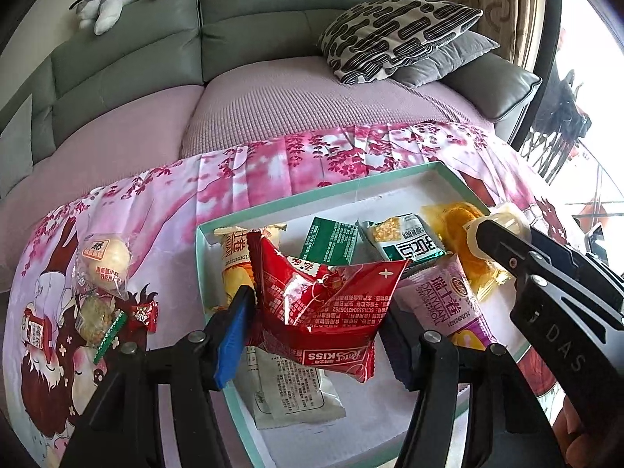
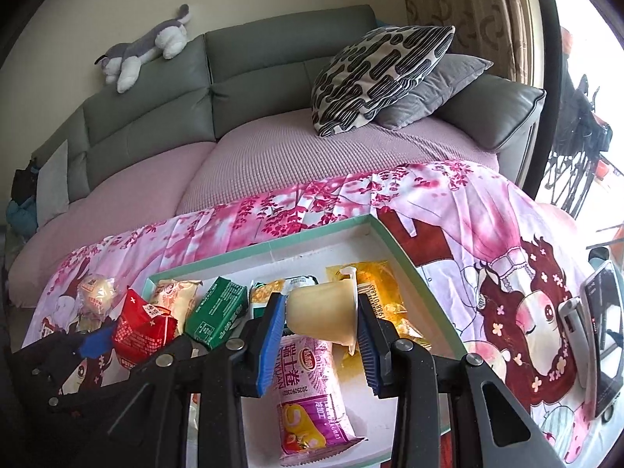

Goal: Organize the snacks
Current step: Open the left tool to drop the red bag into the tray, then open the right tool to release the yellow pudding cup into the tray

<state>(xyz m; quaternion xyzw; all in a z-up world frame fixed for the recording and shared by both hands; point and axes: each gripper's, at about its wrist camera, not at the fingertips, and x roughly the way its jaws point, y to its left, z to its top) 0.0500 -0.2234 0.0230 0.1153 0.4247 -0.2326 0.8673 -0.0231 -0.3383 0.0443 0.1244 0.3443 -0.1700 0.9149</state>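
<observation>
1. Basically: pink floral cloth (image 1: 273, 163) spread over the table in front of the grey sofa (image 1: 253, 19).
2. Teal-rimmed box (image 2: 269, 247) sits on it, w/ snacks inside.
3. Left gripper (image 1: 316, 312) pinches red packet (image 1: 327, 296) above box; no earlier pic, so motion n/a.
4. Right gripper (image 2: 321, 331) clamped on jelly cup (image 2: 323, 312) over the purple roll packet (image 2: 308, 386).
5. Loose snacks lie left of box, e.g. round bun pack (image 1: 105, 261).

The left hand-held gripper (image 1: 318, 325) straddles a red packet (image 1: 323, 304), seemingly gripping it, over the tray (image 1: 312, 199).
</observation>
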